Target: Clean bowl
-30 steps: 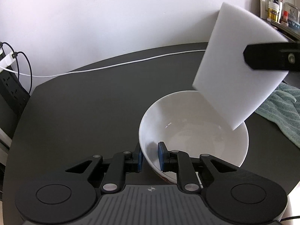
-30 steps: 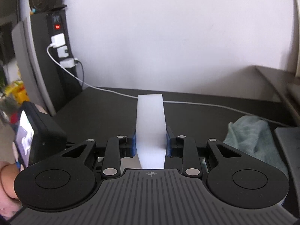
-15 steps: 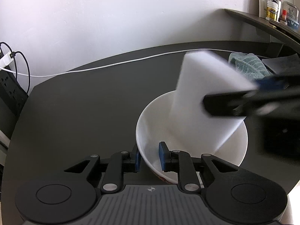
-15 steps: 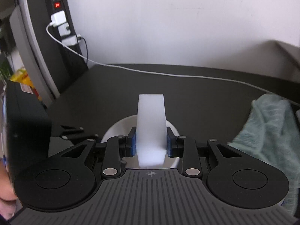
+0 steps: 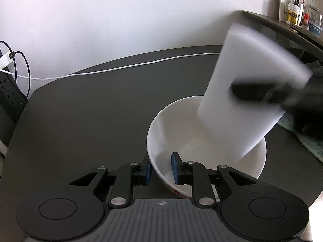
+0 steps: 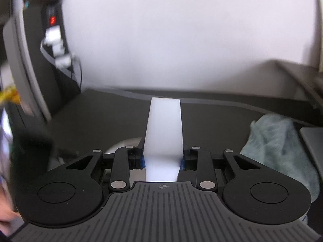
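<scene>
Jaws, left: the left gripper [image 5: 160,168] has its blue pads pinching the near wall of the bowl, one pad outside the rim and one inside.
Jaws, right: the right gripper [image 6: 162,161] is clamped on the sides of a white sponge block, which bulges slightly between the pads.
Bowl: white bowl [image 5: 161,139] stands on the dark desk [image 5: 90,111], tilted a little toward the left wrist camera; its inside looks plain white, with a faint reddish mark on the outer wall near the bottom edge by the gripper. In the right wrist view only a pale sliver of it shows behind the left finger.
Sponge: white sponge block [image 5: 248,100], flat and rectangular, held slanted with its lower corner inside the bowl's far right side; whether it touches the inner wall I cannot tell. Its outline is blurred. From the right wrist camera it shows edge-on as a tall narrow strip [image 6: 164,133].
Cloth: a pale green cloth [image 6: 282,141] lies crumpled on the desk to the right of the bowl, apart from it.
Cable: a white cable [image 5: 125,66] runs across the far part of the desk toward a power strip [image 5: 8,92] at the left edge.
Shelf: a shelf [image 5: 278,24] at upper right carries small bottles [image 5: 293,14].
Person: a bit of a hand [image 6: 5,215] shows at the lower left of the right wrist view.
</scene>
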Tool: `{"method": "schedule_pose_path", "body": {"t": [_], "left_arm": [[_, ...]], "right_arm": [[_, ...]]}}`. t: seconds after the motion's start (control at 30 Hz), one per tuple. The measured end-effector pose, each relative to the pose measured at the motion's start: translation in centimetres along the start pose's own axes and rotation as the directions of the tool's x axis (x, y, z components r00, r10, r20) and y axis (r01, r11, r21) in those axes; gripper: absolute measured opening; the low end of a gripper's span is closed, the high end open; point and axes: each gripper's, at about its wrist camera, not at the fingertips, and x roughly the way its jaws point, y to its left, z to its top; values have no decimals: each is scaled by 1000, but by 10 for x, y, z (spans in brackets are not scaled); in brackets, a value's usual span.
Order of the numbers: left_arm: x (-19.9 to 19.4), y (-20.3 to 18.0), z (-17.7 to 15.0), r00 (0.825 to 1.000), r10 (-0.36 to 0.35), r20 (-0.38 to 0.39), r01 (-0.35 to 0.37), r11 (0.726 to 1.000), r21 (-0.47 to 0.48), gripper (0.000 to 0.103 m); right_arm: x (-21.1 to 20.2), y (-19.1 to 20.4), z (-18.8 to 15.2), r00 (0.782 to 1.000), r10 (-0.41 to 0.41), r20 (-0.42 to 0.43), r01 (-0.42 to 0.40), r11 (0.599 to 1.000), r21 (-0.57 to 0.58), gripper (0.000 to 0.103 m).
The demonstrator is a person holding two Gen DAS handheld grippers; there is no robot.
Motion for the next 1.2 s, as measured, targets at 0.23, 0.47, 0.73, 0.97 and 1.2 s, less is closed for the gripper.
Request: {"method": "schedule_pose_path", "body": {"t": [0.23, 0.47, 0.73, 0.97, 1.2], "left_arm": [[0, -1, 0, 1000, 7, -2, -7, 1000, 4, 20], [-2, 0, -2, 1000, -2, -1, 2, 1000, 0, 20], [-2, -1, -2, 1000, -1, -2, 1, 1000, 2, 21], [-1, -1, -2, 1000, 9, -3, -9, 1000, 9, 21], [-2, 2, -3, 1000, 14, -3, -14, 1000, 17, 22]], "right_arm": [[10, 8, 0, 993, 99, -63, -99, 995, 8, 31], [54, 23, -15, 972, 154, -175, -158, 987, -6, 32], [57, 31, -18, 978, 121, -168, -128, 991, -30, 31], [57, 29, -19, 979, 120, -165, -127, 991, -38, 31], [53, 24, -22, 980, 120, -161, -127, 991, -36, 31]]}}
